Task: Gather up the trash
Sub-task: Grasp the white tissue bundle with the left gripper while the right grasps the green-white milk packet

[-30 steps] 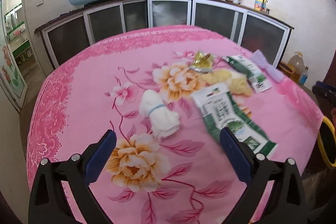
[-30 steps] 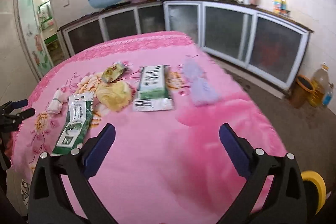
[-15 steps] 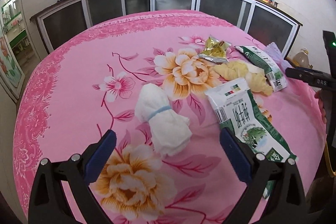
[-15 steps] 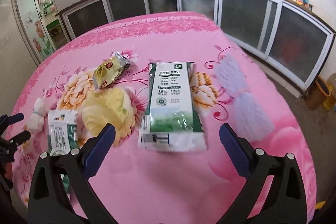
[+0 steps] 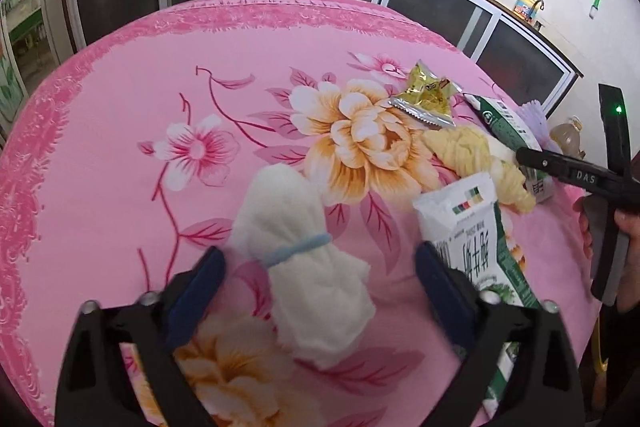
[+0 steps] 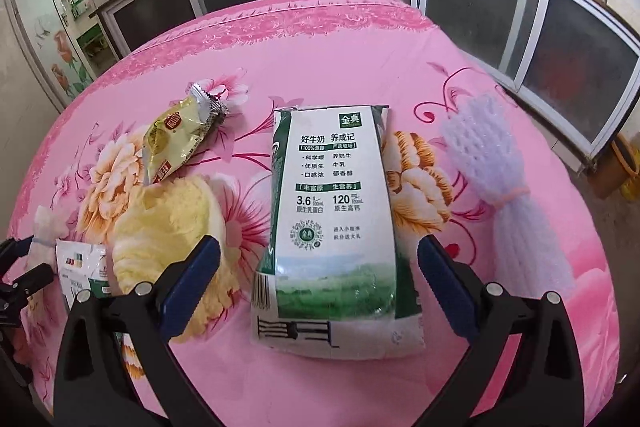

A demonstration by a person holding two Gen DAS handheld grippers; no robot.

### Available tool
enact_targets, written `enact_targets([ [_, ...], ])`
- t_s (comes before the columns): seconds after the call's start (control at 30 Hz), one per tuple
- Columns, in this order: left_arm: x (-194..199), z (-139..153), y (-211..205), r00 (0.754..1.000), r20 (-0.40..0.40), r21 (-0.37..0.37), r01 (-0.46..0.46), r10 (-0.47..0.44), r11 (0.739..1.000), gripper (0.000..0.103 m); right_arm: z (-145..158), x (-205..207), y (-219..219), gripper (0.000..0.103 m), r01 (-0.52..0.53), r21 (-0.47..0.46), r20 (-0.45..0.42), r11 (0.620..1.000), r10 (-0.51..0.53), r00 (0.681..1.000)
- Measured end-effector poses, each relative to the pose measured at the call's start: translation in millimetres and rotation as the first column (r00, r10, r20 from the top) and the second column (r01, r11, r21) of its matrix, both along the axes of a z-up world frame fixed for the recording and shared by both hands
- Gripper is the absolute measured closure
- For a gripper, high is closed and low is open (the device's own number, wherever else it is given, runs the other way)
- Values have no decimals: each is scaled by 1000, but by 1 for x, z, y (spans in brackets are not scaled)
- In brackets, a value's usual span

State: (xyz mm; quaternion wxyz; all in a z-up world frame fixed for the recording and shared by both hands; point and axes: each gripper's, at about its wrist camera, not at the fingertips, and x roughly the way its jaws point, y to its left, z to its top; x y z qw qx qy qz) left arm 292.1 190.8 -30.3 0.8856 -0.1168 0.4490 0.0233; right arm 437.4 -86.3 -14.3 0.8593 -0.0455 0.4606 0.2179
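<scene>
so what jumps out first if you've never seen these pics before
The loud pink floral tablecloth fills both views, with trash strewn over it. In the right wrist view a big flattened green and white milk carton lies between the open right gripper fingers. In the left wrist view a white foam bundle tied with a blue band sits between the left gripper fingers, which have just been closing.

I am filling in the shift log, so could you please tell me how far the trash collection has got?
Nothing looks collected yet. The left tool has just been closing around the white foam bundle, pads not touching; the right tool is open over the milk carton. Snack wrapper, yellow foam, purple foam net and second carton remain.
</scene>
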Motion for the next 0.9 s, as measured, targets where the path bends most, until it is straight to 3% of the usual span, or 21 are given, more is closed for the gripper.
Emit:
enact_targets([
  [0.07,4,-1,-2,1000,-4,9,7,-7,1000,29,-4,3,2,10,3,-6,-11,1000,-3,1000],
  [0.1,6,-2,-4,1000,-4,15,8,-8,1000,40,-5,4,3,14,5,-18,-18,1000,-5,1000],
  [0.13,8,-2,-5,1000,-4,13,10,-10,1000,47,-7,5,5,26,5,-35,-24,999,-6,1000],
  [0.17,9,-3,-5,1000,-5,3,16,-16,1000,62,-7,5,6,26,8,-43,-20,999,-9,1000],
  [0.2,11,-4,-4,1000,-7,-20,21,-22,1000,70,-5,4,6,27,11,-36,-7,999,-11,1000],
  [0.4,7,1,7,1000,25,-133,8,-4,991,74,16,-7,-2,27,12,50,39,999,-14,999],
  [0.9,-50,55,19,988,150,-100,-15,30,995,74,67,-67,-37,27,2,99,96,995,-11,995],
])
